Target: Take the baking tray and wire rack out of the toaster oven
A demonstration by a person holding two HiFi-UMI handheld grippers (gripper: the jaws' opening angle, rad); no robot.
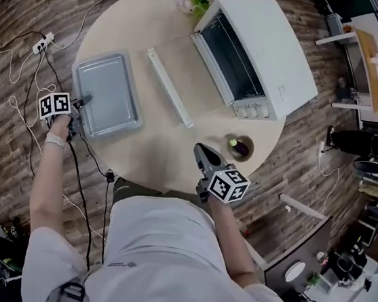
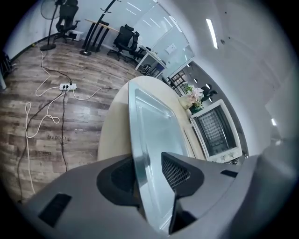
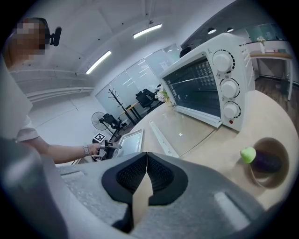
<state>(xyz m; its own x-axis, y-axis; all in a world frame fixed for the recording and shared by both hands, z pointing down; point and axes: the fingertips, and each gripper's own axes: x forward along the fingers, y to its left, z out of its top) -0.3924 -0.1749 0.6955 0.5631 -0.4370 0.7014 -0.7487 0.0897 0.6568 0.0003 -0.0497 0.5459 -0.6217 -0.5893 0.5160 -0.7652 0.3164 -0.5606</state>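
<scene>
Empty baking tray [image 1: 107, 92] has its rim between the parted jaws of left gripper [image 1: 84, 102], right gripper [image 1: 203, 151] closed and empty, bowl [image 1: 247, 142] holds green ball plus purple item, maybe fruit.

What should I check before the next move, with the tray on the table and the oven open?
1. Tray flat on the table: ok.
2. Left claw clear of the tray: not ok, the rim stands between its parted jaws.
3. Right claw free: ok, shut on nothing, above the table's near edge.
4. Oven door fully down: ok.
5. Rack out of the oven: not ok, a grid shows inside.
6. Bowl apart from the door: ok.
</scene>
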